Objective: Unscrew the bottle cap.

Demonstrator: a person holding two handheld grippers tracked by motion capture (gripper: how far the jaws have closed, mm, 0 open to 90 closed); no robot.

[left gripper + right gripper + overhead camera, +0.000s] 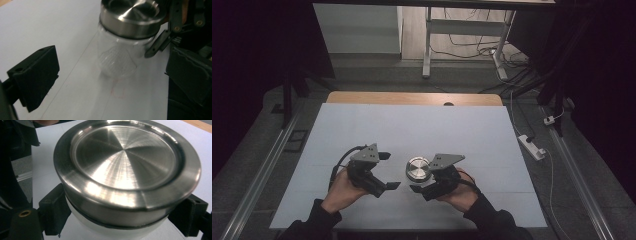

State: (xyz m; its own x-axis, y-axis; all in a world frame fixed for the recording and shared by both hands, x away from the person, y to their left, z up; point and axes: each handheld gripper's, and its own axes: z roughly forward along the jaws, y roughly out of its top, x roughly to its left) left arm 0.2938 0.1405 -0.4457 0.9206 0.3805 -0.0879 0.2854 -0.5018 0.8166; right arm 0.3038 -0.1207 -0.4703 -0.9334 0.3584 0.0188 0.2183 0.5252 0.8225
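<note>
High view: right claw (418, 186) gripped the jar (417, 169) near the table's (412, 125) front middle; from above the jar read as just a round steel lid (417, 168). Left claw (388, 171) sat just left of it, jaws wide apart, holding nothing. Right gripper view gave the pads (53, 207) pressing the clear body under the lid (125, 165). Left gripper view added the clear glass wall (116, 58), a mesh-like shape inside, and a red square mark (118, 92) on the white sheet.

No readable text, label, brand or number anywhere. Jar lid (125, 157) plain brushed metal, no marking. White sheet (75, 37) carries thin lines and small red square outline, no letters.
</note>
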